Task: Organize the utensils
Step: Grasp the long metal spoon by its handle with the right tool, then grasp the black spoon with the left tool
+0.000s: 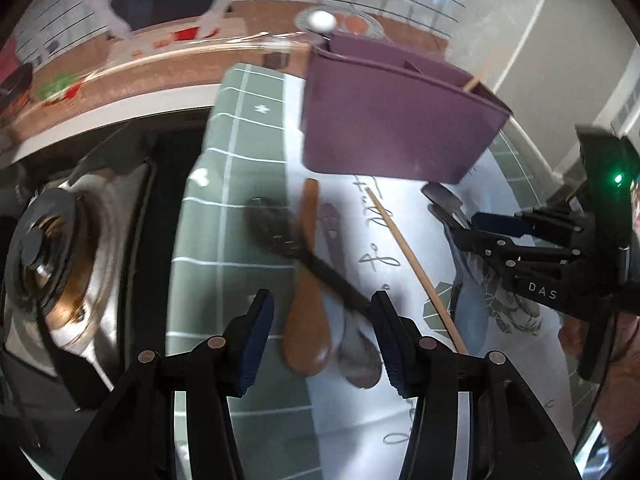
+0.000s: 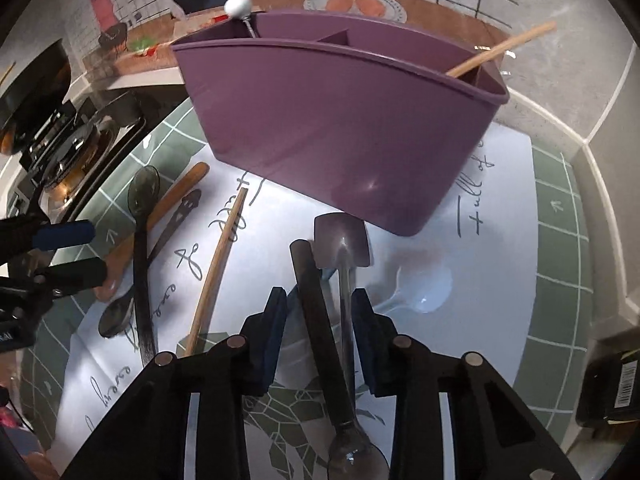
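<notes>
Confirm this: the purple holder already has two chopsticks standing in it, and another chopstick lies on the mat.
Wrong on the count. The right wrist view shows only one chopstick leaning in the purple holder, at its right end. The other chopstick does lie on the mat.

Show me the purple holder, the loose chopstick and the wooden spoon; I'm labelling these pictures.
purple holder [image 2: 328,128]: right wrist view, front wall.
chopstick [image 2: 218,268]: right wrist view, middle of the stick on the mat.
wooden spoon [image 1: 306,332]: left wrist view, its bowl.

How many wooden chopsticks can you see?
2. One chopstick lies on the white paper; another chopstick leans out of the purple holder's right-end compartment. More may hide inside.
</notes>
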